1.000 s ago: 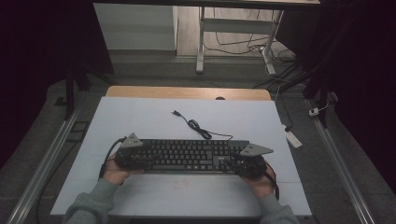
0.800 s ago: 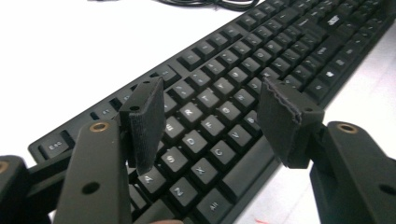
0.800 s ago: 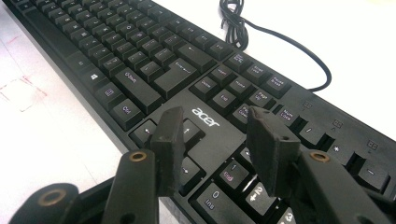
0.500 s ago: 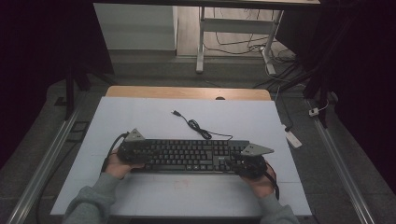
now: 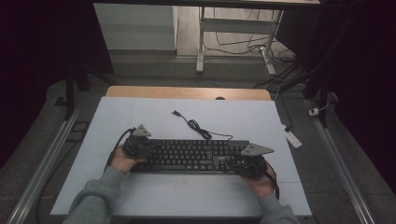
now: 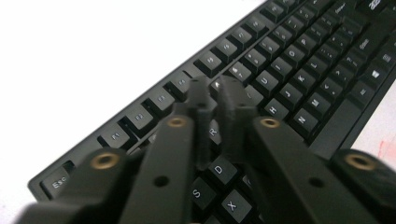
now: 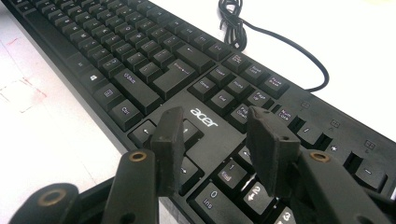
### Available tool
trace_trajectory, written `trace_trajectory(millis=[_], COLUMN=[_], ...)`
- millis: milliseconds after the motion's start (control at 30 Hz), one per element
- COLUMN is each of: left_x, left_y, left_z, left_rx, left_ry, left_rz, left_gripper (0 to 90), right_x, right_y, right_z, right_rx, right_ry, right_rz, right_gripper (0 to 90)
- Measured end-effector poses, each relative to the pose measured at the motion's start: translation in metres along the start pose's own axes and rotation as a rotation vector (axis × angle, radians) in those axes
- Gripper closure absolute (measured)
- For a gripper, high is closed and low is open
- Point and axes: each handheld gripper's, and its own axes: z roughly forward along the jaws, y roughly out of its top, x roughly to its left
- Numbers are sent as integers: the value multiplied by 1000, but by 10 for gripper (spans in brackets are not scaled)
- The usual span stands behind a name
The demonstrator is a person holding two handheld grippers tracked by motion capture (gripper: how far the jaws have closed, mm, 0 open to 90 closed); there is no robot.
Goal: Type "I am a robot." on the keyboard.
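One black keyboard (image 5: 191, 156) lies near the front of the white table (image 5: 140, 116). The left gripper (image 6: 215, 95) has just pinched together, empty, over its left keys, hiding several. The right gripper (image 7: 217, 140) hangs spread and empty over the arrow keys, where its lower keys are cut off. Behind the keyboard trails one coiled cable (image 5: 196, 127); beyond that, grey floor and a dark room.

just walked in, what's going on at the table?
A person holds a gripper in each hand over a black keyboard on the white table. The left gripper has just been closing and is now shut, nothing between its jaws, tips over the letter keys. The right gripper hovers open over the arrow-key and numpad end. The keyboard's cable lies loose behind it, unplugged.
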Motion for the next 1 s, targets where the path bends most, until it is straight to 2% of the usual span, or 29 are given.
trace_trajectory(millis=[300,1000], left_x=[-2,-5], left_y=[-1,-5], left_z=[10,18], left_rx=[38,69], left_ry=[1,4], left_rz=[10,19], left_gripper=[890,890], right_x=[0,0], right_y=[-1,-1], right_z=[1,1], right_rx=[5,6], right_ry=[-1,-2], right_rz=[-1,-1], right_gripper=[567,567])
